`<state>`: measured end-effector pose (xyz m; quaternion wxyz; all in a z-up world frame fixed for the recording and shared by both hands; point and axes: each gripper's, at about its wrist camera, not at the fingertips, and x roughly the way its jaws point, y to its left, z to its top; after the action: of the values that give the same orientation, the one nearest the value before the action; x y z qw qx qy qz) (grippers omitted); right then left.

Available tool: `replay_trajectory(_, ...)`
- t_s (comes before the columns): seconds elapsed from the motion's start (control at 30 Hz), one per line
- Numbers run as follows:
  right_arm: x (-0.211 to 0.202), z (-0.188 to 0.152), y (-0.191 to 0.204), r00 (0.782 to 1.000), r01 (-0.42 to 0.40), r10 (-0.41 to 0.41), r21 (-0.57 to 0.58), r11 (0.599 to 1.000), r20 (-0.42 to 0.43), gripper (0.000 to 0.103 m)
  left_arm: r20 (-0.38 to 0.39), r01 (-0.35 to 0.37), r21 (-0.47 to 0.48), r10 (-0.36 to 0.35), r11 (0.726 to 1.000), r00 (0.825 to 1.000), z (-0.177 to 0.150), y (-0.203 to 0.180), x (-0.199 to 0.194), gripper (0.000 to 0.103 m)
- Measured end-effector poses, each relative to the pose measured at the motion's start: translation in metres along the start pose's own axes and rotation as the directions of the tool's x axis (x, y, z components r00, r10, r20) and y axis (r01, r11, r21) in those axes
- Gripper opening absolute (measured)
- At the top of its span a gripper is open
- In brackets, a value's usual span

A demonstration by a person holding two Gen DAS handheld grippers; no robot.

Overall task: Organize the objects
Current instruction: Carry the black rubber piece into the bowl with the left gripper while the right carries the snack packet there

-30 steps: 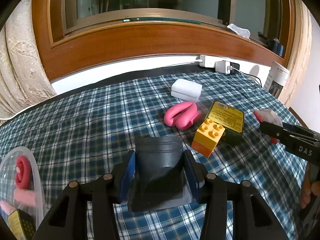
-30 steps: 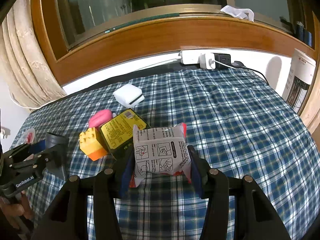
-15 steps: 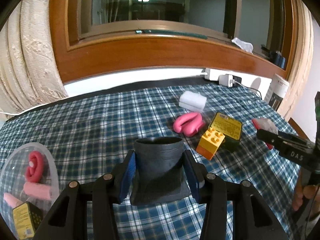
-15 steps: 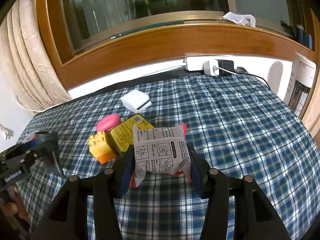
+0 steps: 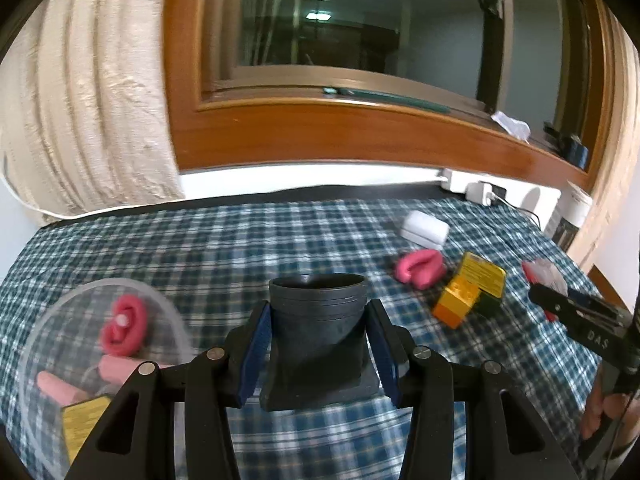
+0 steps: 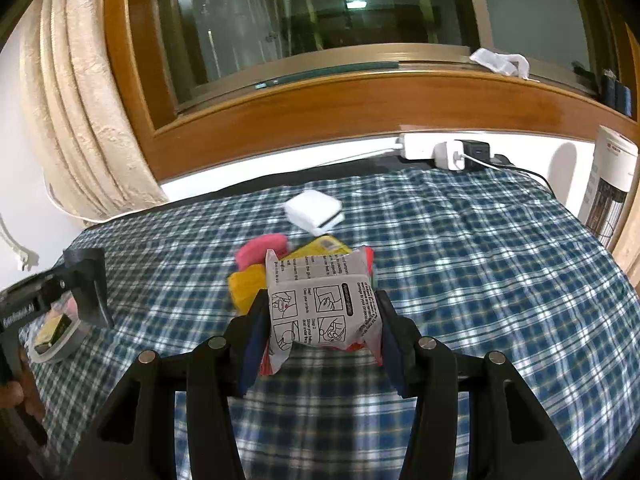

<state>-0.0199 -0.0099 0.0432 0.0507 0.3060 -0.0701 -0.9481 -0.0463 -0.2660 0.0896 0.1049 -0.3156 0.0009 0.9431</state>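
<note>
Black plastic funnel-shaped fitting [image 5: 318, 336] sits clamped in the left gripper [image 5: 318, 354], now raised and swung toward the clear container [image 5: 86, 364] at the plaid bed's left edge; drop-off looks imminent. Container holds pink items, apparently hair rollers. Right view: right gripper [image 6: 320, 334] grips a printed sachet [image 6: 320, 304], carried higher over the bed's middle, toys [image 6: 260, 264] beyond.

The left gripper [image 5: 318, 354] has its blue-padded fingers [image 5: 254, 354] closed against both sides of a dark funnel-shaped part [image 5: 318, 332], held upright. The right gripper [image 6: 320, 336] pinches a printed packet [image 6: 322, 308] between its fingers [image 6: 256, 344] (a hand [image 6: 16, 396] shows at the left gripper's handle in the right view)
</note>
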Motion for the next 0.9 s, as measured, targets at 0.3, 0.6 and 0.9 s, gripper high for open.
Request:
replay_trajectory(0.3,0.004,-0.011,0.039,0.999,-0.029,0.027,-0.073,0.997,-0.02,0.051,0.037,-0.094,-0.096,0.097,0.991,0.995,0.001,0.065,-0.02,0.05)
replay_trajectory(0.6,0.0,-0.001,0.089,0.993,-0.112,0.104,-0.152,0.982,-0.056,0.051,0.037,-0.169,-0.149,0.176,0.974,0.984,-0.003,0.117,-0.031,0.05)
replay_trajectory(0.9,0.003,0.012,0.159,0.971,-0.237,0.227,-0.193,0.952,-0.072,0.051,0.021,-0.198,-0.192,0.206,0.961,0.978,-0.013,0.153,-0.035,0.05)
